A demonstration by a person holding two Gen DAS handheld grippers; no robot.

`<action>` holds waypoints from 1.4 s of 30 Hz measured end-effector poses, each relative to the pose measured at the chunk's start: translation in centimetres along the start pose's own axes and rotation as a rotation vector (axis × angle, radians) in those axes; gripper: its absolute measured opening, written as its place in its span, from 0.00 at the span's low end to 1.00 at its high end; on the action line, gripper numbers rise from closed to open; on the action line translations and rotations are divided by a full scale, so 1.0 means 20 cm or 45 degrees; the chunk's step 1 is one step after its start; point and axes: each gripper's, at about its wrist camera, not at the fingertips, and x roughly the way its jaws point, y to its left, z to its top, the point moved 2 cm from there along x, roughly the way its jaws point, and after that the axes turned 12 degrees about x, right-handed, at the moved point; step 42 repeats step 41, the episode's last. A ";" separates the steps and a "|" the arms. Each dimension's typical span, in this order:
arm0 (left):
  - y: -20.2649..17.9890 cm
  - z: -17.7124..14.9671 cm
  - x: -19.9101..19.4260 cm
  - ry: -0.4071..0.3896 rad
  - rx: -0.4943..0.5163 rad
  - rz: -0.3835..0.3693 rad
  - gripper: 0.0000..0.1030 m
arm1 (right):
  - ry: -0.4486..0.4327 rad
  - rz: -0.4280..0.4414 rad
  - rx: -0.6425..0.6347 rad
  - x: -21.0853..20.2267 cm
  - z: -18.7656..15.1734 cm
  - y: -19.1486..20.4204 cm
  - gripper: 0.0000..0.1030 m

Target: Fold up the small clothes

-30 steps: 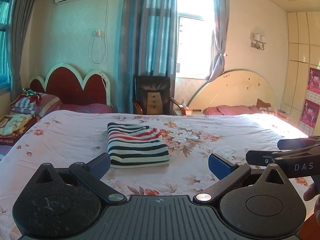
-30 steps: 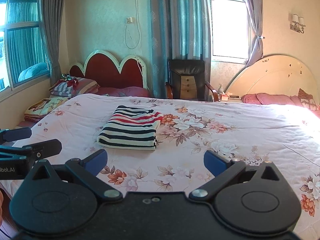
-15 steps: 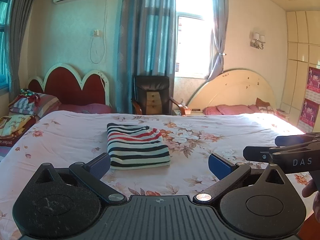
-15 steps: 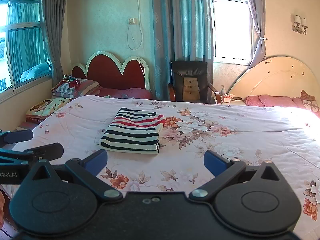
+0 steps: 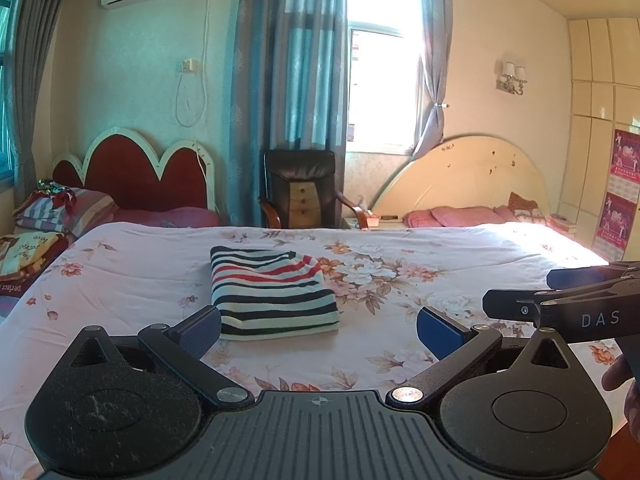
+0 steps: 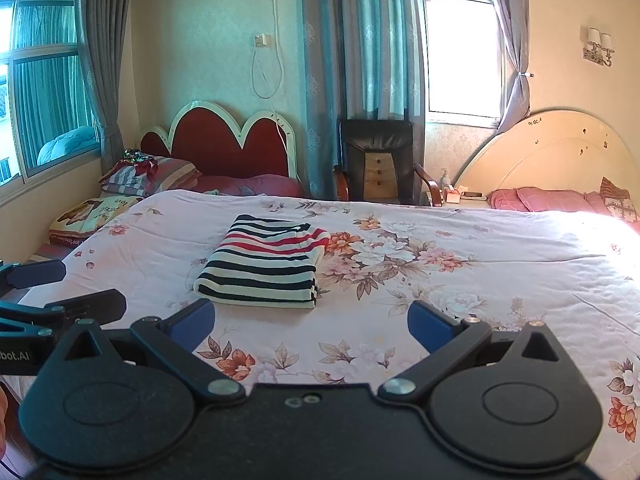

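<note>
My left tool (image 5: 318, 326) and right tool (image 6: 310, 320) are both spread and empty. The folded striped garment (image 5: 272, 290) lies on the bed (image 5: 420, 280), ahead of both, long axis running away from me. The left tool is slightly nearer.

"DAS" on the right gripper (image 5: 560, 296); "bot.AI" on the left gripper (image 6: 60, 292); "love" on a cushion (image 6: 92, 212).

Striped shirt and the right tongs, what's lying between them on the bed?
Only bare floral bedspread separates the folded striped shirt from the open right tongs, seen in the right wrist view.
</note>
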 end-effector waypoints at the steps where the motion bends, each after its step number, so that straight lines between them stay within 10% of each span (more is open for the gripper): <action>1: 0.00 0.00 0.00 0.000 0.001 0.001 1.00 | 0.000 -0.001 -0.001 0.00 0.00 0.00 0.99; 42: 0.05 0.00 0.05 -0.026 -0.033 0.034 1.00 | 0.020 0.009 -0.013 0.06 -0.01 0.00 0.99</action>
